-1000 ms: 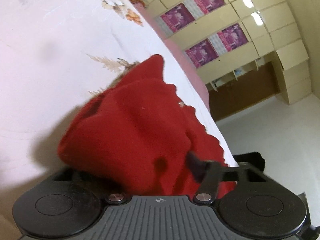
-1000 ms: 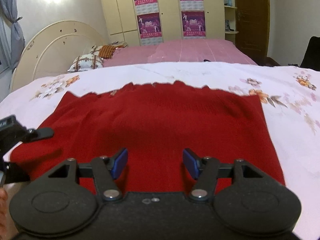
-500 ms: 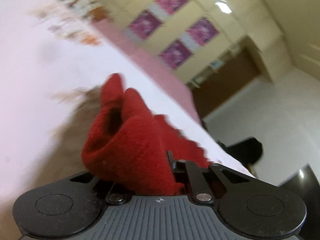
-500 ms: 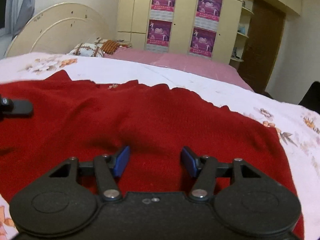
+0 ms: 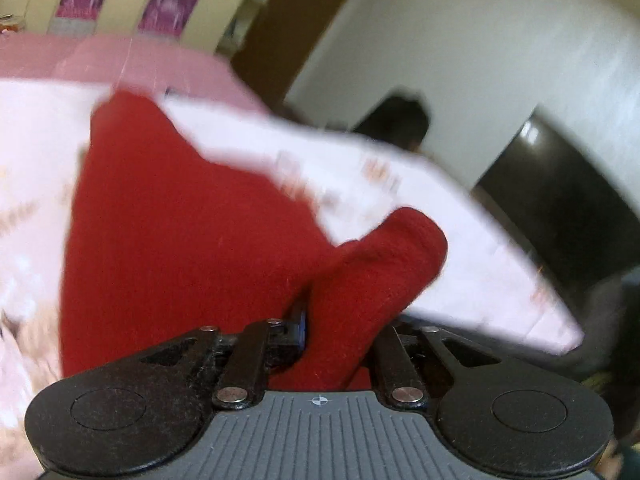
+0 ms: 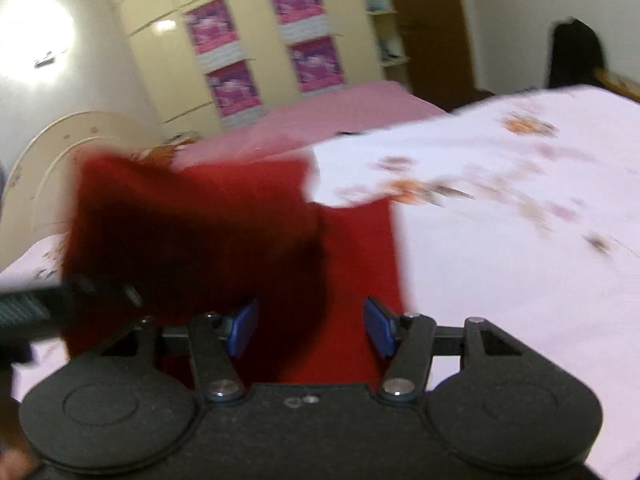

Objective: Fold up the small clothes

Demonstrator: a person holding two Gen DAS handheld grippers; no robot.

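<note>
White floral bed sheet (image 6: pixel 500 240) under a partly lifted red garment (image 6: pixel 352 280)

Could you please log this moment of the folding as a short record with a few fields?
garment: red knit garment, partly flat on the floral bedsheet
left gripper: shut on a bunched fold of the garment, lifted off the bed
right gripper: open, blue pads apart, holding nothing, above the garment
fold state: one side raised over the rest
image quality: both views motion-blurred
</note>
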